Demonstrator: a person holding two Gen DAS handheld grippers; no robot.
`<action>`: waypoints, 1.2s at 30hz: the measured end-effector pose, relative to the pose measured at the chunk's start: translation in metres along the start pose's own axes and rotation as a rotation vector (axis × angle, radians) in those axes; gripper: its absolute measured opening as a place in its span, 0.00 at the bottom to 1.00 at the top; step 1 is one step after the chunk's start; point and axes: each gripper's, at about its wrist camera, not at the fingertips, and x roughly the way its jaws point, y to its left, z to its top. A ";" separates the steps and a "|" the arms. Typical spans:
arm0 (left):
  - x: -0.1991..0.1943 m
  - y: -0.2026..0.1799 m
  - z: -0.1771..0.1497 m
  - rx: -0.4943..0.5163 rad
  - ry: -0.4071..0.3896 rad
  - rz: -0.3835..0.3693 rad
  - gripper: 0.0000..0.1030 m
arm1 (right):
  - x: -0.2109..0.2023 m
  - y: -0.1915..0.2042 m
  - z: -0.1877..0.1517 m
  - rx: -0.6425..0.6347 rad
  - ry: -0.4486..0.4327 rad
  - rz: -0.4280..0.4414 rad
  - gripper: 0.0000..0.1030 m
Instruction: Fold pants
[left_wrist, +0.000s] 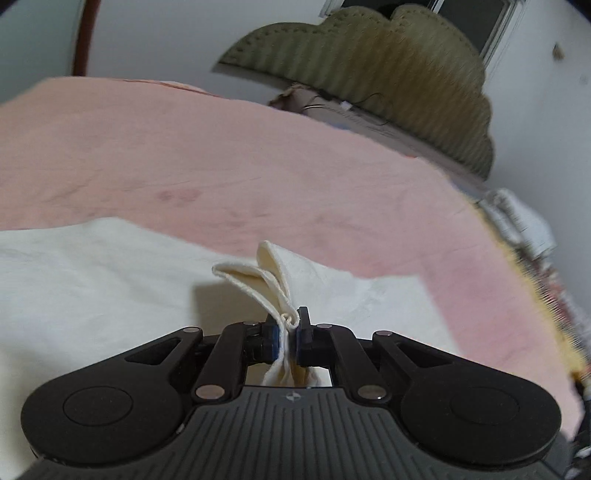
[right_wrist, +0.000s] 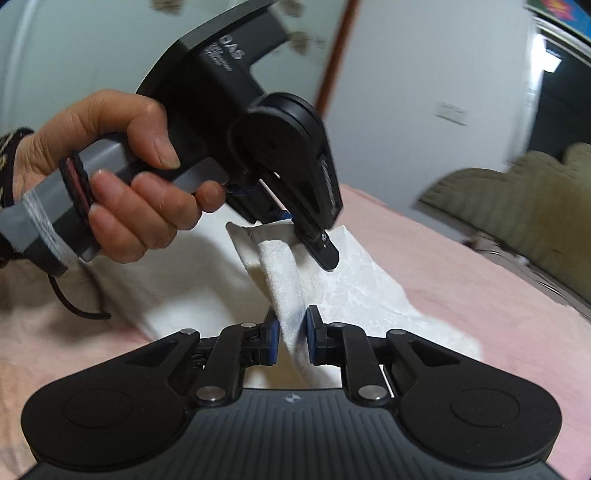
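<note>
The cream-white pants (left_wrist: 92, 280) lie spread on a pink bed cover (left_wrist: 221, 155). In the left wrist view my left gripper (left_wrist: 290, 325) is shut on a bunched edge of the pants, whose folded layers stick up past the pads. In the right wrist view my right gripper (right_wrist: 290, 328) is shut on another stretch of the pants (right_wrist: 354, 280), a thick textured band rising between its pads. Just beyond it the left gripper (right_wrist: 321, 247) hangs over the same cloth, held by a person's hand (right_wrist: 118, 177). The cloth is lifted between the two grippers.
An olive quilted headboard (left_wrist: 388, 74) stands at the far side of the bed, with a cable and small items at its foot. A brown pole (left_wrist: 85, 37) leans by the white wall. Patterned fabric (left_wrist: 546, 280) lies at the bed's right edge.
</note>
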 end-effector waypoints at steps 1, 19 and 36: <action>0.005 0.004 -0.004 0.014 0.020 0.032 0.10 | 0.006 0.007 0.000 -0.014 0.012 0.014 0.14; -0.048 0.049 -0.008 -0.017 -0.102 0.221 0.41 | -0.001 -0.010 0.013 0.194 0.017 0.258 0.18; -0.044 0.043 -0.018 -0.219 0.091 -0.106 0.54 | 0.025 0.044 0.004 -0.188 0.066 0.057 0.37</action>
